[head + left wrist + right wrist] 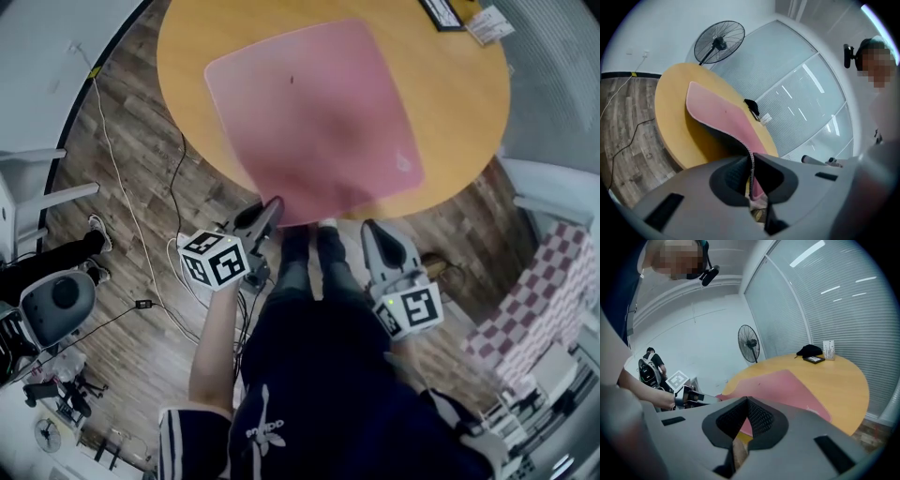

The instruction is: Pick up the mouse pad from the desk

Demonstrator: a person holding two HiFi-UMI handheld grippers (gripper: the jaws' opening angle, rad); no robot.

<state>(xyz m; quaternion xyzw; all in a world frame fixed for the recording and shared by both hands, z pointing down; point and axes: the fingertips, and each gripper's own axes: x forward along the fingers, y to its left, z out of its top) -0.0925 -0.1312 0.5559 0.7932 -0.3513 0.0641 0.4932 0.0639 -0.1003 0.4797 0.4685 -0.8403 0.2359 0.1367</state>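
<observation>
Closest to the head camera, dark trouser legs (309,375) are being flanked by two grippers just short of the round wooden desk (450,103). A pink pad (314,112) is being gripped at its near edge by the left gripper (275,204); in the left gripper view, the jaws of the left gripper (751,161) are being pressed together on that thin edge. The near part of the pad (724,115) is being held raised off the desk (675,122), with a shadow being cast beneath it, while the far part is lying on the desk top. The right gripper (370,227) is being held beside the left one, near the desk edge and apart from the pad. In the right gripper view, the jaws of the right gripper (746,401) are being held together with nothing between them. A black item (441,11) and a white card (489,25) are lying at the far rim of the desk, well apart from the pad. A fan (719,42) is standing beyond the desk. A white cable (122,206) is lying across the wood floor (122,122).
</observation>
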